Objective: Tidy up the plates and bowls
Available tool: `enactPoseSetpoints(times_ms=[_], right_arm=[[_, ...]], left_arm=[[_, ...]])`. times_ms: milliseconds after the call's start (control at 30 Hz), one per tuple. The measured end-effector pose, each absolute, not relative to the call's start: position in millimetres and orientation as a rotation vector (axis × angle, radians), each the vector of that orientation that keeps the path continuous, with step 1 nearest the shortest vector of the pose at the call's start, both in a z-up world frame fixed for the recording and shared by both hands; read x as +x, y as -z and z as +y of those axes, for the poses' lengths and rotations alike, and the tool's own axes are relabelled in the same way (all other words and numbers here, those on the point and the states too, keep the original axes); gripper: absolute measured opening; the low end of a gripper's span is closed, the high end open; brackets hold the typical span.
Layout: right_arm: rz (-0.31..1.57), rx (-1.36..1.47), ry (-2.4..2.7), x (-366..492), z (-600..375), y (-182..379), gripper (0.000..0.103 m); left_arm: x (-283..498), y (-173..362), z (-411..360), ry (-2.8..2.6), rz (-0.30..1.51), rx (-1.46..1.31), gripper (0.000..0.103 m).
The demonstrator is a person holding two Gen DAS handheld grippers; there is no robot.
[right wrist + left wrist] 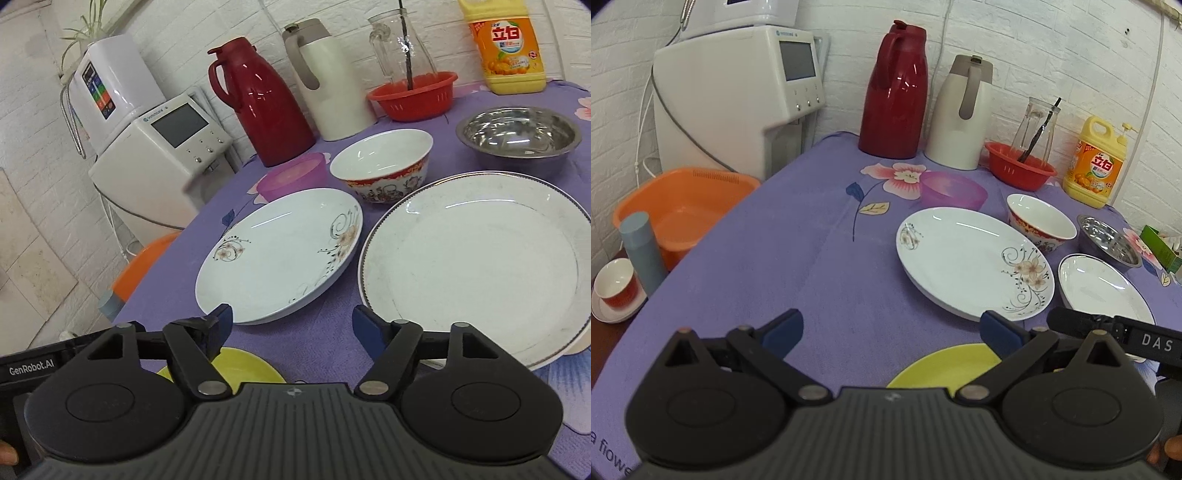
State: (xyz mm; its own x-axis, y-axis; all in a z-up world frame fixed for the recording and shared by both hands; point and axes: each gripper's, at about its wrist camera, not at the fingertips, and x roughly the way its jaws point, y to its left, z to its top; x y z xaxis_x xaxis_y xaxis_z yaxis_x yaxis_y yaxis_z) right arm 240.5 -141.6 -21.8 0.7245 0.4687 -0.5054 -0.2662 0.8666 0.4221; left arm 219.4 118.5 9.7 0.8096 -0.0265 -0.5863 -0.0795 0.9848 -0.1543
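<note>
Purple cloth (pixel 798 236) with a flower print covers the table; a white brick wall (pixel 1052 44) stands behind it. We note a red basket (pixel 1019 166) at the back holding a glass jug (pixel 1036 125) with a dark stick in it, a steel bowl (pixel 517 134) that looks empty, and a red-patterned bowl (pixel 384 162) just beside a pink bowl (pixel 293 175). The flowered plate (pixel 277 254) and the rimmed white plate (pixel 476 262) lie side by side mid-table; a yellow plate (pixel 945 363) sits nearest us, partly hidden by both tools. Left gripper (pixel 890 332) and right gripper (pixel 291 325) hover above the cloth, fingers spread, holding nothing. A red flask (pixel 895 92), a cream flask (pixel 960 114) and a yellow soap bottle (pixel 1095 162) line the wall; an orange basin (pixel 683 206) sits off the table's left edge.
</note>
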Motion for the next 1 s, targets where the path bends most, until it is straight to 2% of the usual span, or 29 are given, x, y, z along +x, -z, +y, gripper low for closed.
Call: enactPoseSetpoints(times_ms=[167, 367, 600, 800, 1000], right_arm=[[0.667, 0.268, -0.385, 236.2, -136.1, 19.4, 0.103], [0.529, 0.124, -0.392, 261.9, -117.2, -12.1, 0.103], [0.649, 0.031, -0.387, 338.0, -94.5, 7.2, 0.103], [0.715, 0.025, -0.39, 354.6, -84.0, 28.5, 0.103], [0.686, -0.005, -0.38, 347.9, -75.4, 29.7, 0.103]], left_arm=[[228.5, -10.0, 120.8, -0.023, 0.621, -0.164, 0.101], [282.8, -25.4, 128.7, 0.02, 0.617, -0.175, 0.101], [346.9, -15.5, 135.1, -0.006, 0.686, -0.213, 0.101], [359.8, 5.5, 139.6, -0.011, 0.722, -0.237, 0.101], [359.7, 10.5, 141.8, 0.011, 0.708, -0.26, 0.101]])
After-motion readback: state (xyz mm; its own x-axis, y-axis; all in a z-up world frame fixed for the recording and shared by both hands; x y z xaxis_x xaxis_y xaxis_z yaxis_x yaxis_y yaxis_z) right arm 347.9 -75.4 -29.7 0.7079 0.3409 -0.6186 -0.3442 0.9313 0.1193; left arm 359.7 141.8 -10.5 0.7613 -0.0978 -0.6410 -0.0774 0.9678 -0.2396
